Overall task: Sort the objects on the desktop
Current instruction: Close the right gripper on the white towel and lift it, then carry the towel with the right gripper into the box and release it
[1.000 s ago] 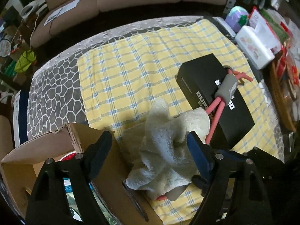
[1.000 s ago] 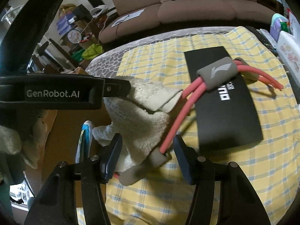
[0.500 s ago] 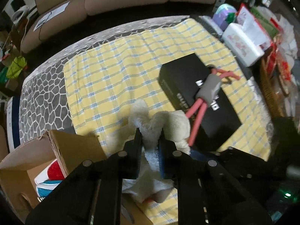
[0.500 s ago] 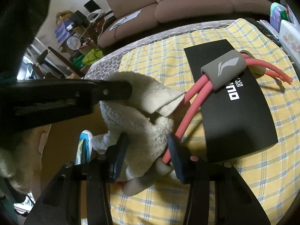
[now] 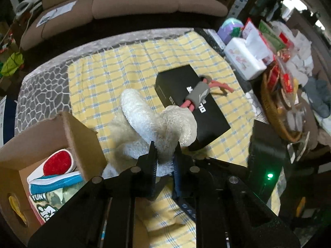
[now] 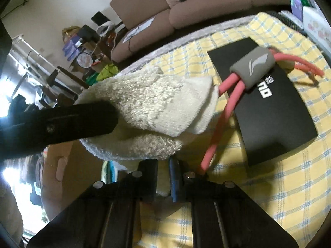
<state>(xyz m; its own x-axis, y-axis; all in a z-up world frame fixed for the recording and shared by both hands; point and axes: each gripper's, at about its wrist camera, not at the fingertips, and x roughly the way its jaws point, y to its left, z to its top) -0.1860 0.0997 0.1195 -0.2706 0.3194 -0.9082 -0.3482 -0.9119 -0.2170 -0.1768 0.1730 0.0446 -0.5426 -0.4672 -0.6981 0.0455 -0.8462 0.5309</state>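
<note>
- While the left gripper (image 5: 165,144) is pointing steeply down at the counter (image 5: 41,91), its jaws are pinching almost fully together on a fold of the cream towel (image 5: 144,119).
- Towel is hanging raised from that grip, bunching up above the jaws and trailing down onto the yellow checked cloth (image 5: 115,78), just beside the carton (image 5: 82,144).
- Right gripper (image 6: 163,163) is sitting low beside the towel with its jaws drawn together; something pale is showing in the narrow gap, and I cannot tell whether it is towel or the band's handle.
- Pink band (image 6: 252,68) is lying across the black box (image 6: 279,107), its grey sleeve resting on the lid, one end of the tubes running down right next to the right gripper's jaws and the other end trailing off the far side of the box onto the cloth.
- Black box is lying flat on the cloth, just right of the towel in the left wrist view.
- Carton is standing open at the near left corner, holding a red-and-white item, a blue-and-white one and a printed packet.
- Tissue box (image 5: 242,60) and a wicker basket (image 5: 269,107) are sitting along the right edge, well apart from the towel.
- Sofa (image 5: 134,6) is standing beyond the counter.
</note>
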